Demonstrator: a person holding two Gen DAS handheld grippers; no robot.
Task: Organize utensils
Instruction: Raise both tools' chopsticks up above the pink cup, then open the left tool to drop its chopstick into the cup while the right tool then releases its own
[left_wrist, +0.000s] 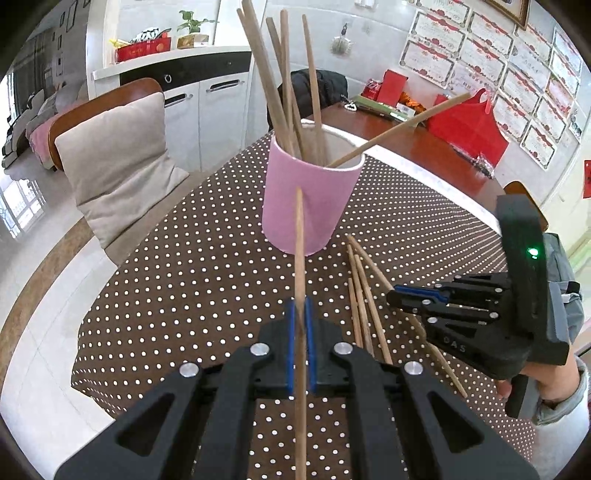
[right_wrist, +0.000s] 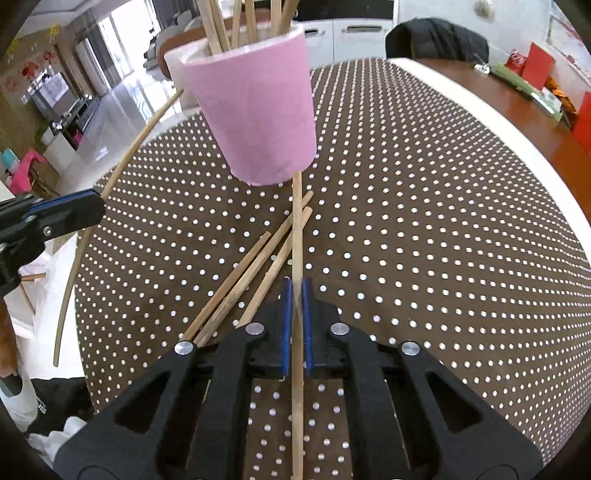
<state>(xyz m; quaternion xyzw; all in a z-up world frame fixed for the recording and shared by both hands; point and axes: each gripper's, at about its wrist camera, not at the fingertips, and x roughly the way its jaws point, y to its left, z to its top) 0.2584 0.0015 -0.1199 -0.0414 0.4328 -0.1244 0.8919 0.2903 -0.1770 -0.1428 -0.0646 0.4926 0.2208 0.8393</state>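
Brown white-dotted tablecloth (left_wrist: 192, 258). Left gripper (left_wrist: 300, 343) and right gripper (right_wrist: 295, 325) each clamp one slim wooden chopstick (left_wrist: 300, 258) (right_wrist: 296, 229). Best practice: raise tips above the rim, then release. Pink cylindrical holder (left_wrist: 306, 199) at 12 o'clock; loose pale chopsticks (right_wrist: 251, 269) at 5 o'clock of it.

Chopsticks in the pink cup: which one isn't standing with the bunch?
The chopstick slanting out over the pink cup's rim toward the red bag. The other chopsticks stand steep and bunched together.
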